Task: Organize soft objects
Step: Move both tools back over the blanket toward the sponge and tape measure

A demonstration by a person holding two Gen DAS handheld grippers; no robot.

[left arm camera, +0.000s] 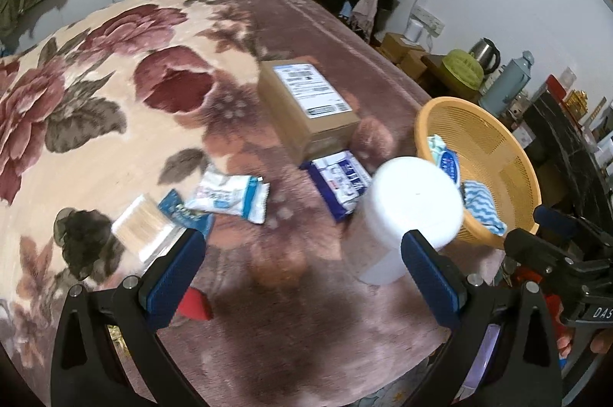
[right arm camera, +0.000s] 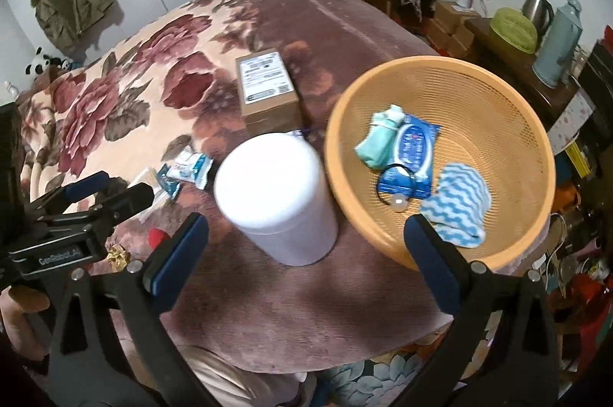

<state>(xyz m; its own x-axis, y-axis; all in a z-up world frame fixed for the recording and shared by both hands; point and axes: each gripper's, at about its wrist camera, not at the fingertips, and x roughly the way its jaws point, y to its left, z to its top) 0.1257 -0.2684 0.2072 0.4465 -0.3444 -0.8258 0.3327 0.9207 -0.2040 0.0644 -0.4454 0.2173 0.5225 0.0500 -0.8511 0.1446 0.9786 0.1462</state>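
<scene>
Both the left gripper [left arm camera: 302,254] and the right gripper [right arm camera: 306,242] are wide open and hold nothing. The blurred white plastic tub [right arm camera: 277,200] hides part of the blue-and-white tissue pack [left arm camera: 341,181] at its 10 o'clock. In the round orange mesh basket [right arm camera: 498,100], the small packs' print is unreadable.

Both wrist views look down along the bed [left arm camera: 115,123], sharing basket [right arm camera: 509,123] and white tub [right arm camera: 276,204].

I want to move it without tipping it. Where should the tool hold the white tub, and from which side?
Grip the white tub across its round side wall, below the lid, coming level from the near edge. It stands upright with bare blanket in front; the basket crowds its right.
</scene>
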